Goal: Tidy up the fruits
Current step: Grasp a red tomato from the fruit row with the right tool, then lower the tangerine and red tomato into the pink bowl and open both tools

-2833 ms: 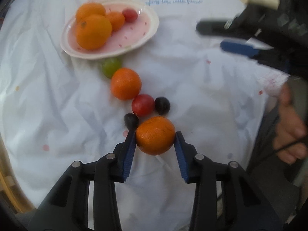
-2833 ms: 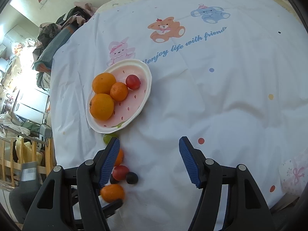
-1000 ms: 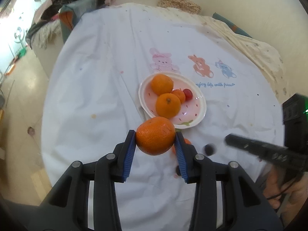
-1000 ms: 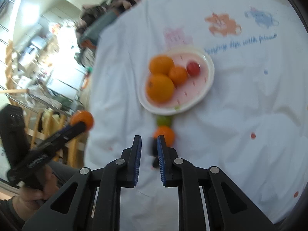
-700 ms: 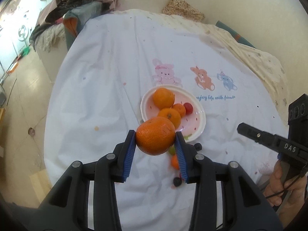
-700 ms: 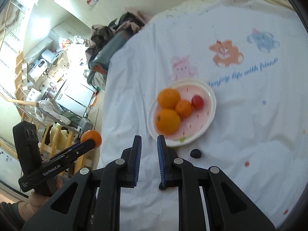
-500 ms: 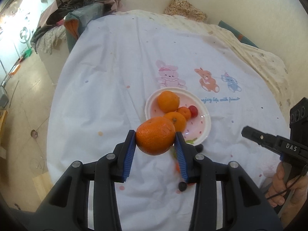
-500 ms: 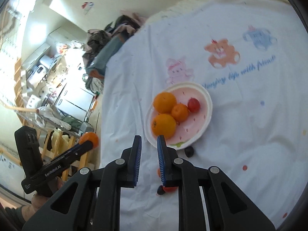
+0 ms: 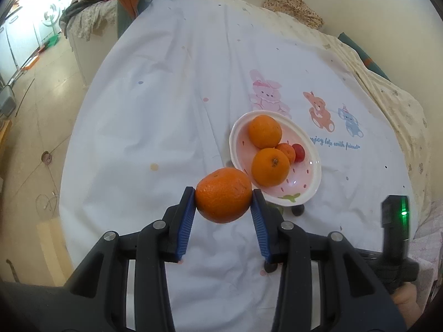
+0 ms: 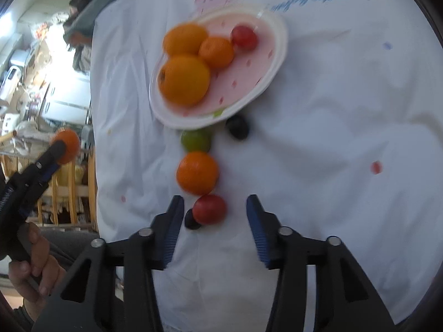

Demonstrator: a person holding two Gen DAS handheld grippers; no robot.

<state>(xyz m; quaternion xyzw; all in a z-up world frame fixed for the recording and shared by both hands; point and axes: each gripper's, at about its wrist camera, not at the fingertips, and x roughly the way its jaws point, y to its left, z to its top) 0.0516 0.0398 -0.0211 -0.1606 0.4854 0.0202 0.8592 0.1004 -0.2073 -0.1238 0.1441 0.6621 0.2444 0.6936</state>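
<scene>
My left gripper point(image 9: 223, 212) is shut on an orange point(image 9: 223, 195) and holds it in the air, left of and nearer than the pink plate point(image 9: 312, 185). The plate point(image 10: 272, 63) holds three oranges and a small red fruit point(image 10: 244, 37). My right gripper point(image 10: 214, 225) is open and low over the cloth, with a red fruit point(image 10: 209, 209) and a dark grape point(image 10: 191, 220) between its fingers. Beyond them lie an orange point(image 10: 197, 173), a green fruit point(image 10: 196, 140) and another dark grape point(image 10: 237, 127). The left gripper and its orange point(image 10: 66, 146) show at the far left.
A white cloth with cartoon animals point(image 9: 318, 113) covers the table. The table's left edge drops to the floor point(image 9: 36, 105). Clothes are piled on furniture at the far left point(image 9: 110, 5). The right gripper's handle with a green light point(image 9: 394, 229) shows at lower right.
My right gripper has opened and dropped toward the loose fruits in front of the plate. My left gripper has kept hold of the orange, high above the table; the plate now sits to its right.
</scene>
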